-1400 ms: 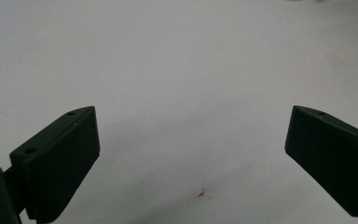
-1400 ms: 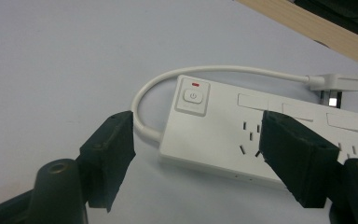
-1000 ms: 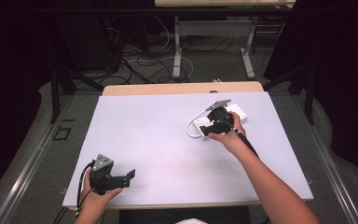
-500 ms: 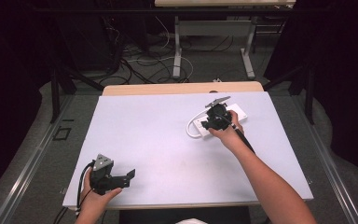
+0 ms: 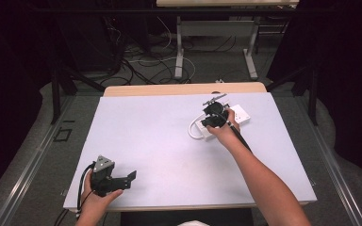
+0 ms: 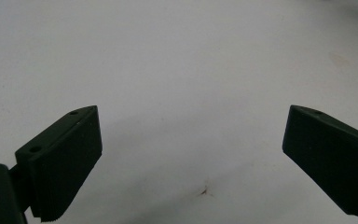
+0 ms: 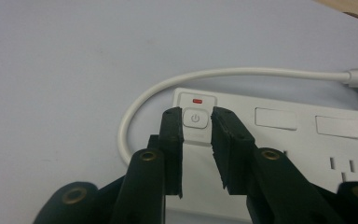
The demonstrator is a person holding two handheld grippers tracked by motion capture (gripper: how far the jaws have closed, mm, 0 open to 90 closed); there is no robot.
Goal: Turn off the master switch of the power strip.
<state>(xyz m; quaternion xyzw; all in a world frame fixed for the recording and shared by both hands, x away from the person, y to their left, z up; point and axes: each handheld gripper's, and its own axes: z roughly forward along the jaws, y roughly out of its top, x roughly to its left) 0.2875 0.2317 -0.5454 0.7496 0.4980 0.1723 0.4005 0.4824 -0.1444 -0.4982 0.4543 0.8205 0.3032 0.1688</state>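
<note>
White power strip [image 7: 279,135] lies at far right part of bench [image 5: 169,136], red lamp [image 7: 196,100] lit at its cord end. Right tongs [image 7: 196,119] over strip, tips flanking power button [image 7: 195,118], jaws just narrowing, nothing gripped. White cord [image 7: 168,88] loops beside strip. Left tongs [image 6: 191,154] wide, empty, well apart from strip at near left of bench.

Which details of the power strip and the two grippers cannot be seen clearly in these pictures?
- Power strip: right gripper view's right edge cuts it off; far end unseen.
- Right gripper: whether its tips touch the power button cannot be told.
- High view: the hand covers part of the strip.
- Left gripper: its body lies below the frame.
</note>
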